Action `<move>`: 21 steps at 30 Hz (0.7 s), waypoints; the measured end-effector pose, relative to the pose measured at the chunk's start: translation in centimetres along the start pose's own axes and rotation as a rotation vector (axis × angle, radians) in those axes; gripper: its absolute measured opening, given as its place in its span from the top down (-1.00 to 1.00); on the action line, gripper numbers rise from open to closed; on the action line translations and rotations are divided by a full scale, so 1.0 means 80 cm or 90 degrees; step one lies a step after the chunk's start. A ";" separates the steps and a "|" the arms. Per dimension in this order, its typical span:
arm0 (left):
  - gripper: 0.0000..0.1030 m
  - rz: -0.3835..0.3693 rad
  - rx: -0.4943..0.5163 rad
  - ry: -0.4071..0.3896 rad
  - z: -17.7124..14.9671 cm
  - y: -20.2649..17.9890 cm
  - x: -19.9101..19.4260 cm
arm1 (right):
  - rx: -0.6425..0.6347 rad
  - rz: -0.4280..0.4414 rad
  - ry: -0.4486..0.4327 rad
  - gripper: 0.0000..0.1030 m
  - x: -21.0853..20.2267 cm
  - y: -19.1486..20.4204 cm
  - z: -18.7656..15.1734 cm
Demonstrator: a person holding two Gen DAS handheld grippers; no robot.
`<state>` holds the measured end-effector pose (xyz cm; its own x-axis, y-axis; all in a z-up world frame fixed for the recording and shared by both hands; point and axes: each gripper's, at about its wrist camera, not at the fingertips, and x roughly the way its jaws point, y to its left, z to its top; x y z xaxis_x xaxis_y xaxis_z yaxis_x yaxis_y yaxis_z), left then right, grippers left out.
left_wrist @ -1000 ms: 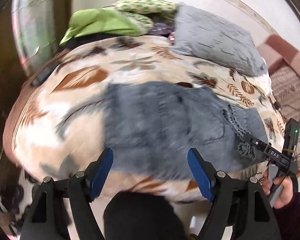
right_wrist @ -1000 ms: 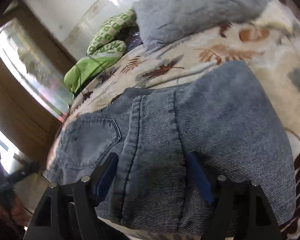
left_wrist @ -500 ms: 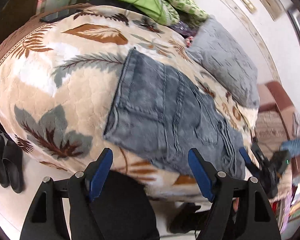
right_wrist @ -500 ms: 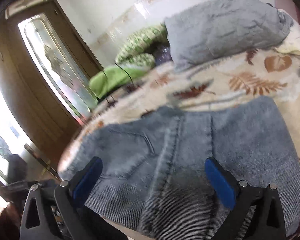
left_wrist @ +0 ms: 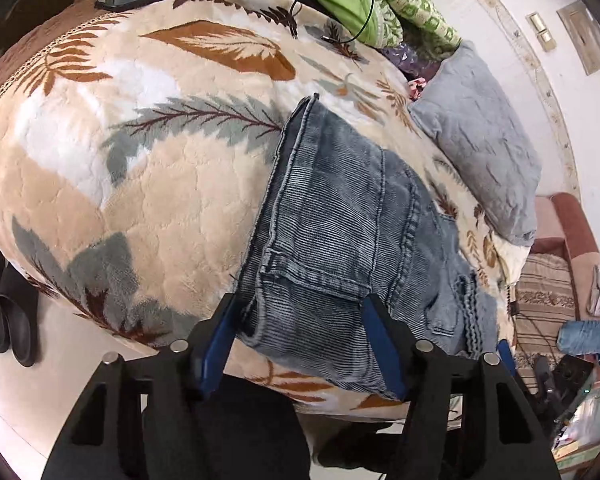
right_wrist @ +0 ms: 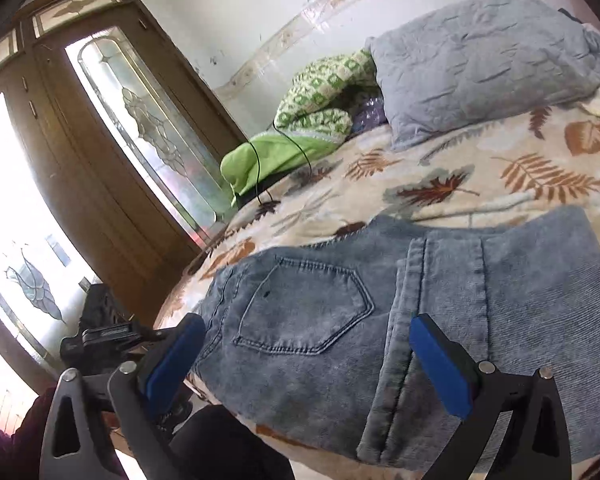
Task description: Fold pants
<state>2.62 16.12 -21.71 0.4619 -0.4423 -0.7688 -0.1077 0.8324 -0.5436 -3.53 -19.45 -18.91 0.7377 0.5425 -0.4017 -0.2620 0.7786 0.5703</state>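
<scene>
Denim, faded blue: the pants (left_wrist: 340, 236) lie folded on the bed, on a plush blanket (left_wrist: 148, 184) printed with brown and grey leaves, close to the near edge. Left view: left hand-held gripper (left_wrist: 302, 332) points down at the near corner of the pants, at the waistband end; its jaws have just been closing, and the corner sits between the blue pads (left_wrist: 216, 340), but a gap shows at each pad, so no grip. Right view: right hand-held gripper (right_wrist: 308, 364) stands wide over the pants (right_wrist: 420, 320), above the back pocket (right_wrist: 304, 308) and the thick seam beside it; its jaws have just opened further, and nothing is clamped. Left pad hangs off the edge of the fabric, right pad above the seam. A dark sleeve (right_wrist: 4, 440) shows at the lower left of that view, with the other gripper's black body beside it. Grey pillow (right_wrist: 480, 64) at the head of the bed, well apart from the pants; green cloth (right_wrist: 268, 156) and a green checked blanket (right_wrist: 324, 92) bunched beside it, a black cable (right_wrist: 256, 172) trailing over the green. Wooden door with leaded glass (right_wrist: 140, 128) behind the bed. Black slippers (left_wrist: 8, 308) on the floor below the blanket's edge.
</scene>
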 end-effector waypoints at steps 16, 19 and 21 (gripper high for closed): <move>0.46 -0.018 0.015 0.012 -0.007 0.002 -0.012 | -0.045 -0.011 0.106 -0.40 0.078 0.016 -0.022; 0.46 -0.007 0.026 -0.004 -0.022 0.001 -0.038 | -0.048 -0.044 0.126 -0.16 0.091 0.010 -0.027; 0.32 0.002 0.032 0.000 -0.030 0.003 -0.044 | -0.043 -0.055 0.128 -0.01 0.092 0.003 -0.027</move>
<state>-1.14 17.10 -19.97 0.4614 -0.4395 -0.7707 -0.0653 0.8495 -0.5235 0.53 -14.57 -23.27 0.6220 0.5196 -0.5858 -0.2489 0.8405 0.4813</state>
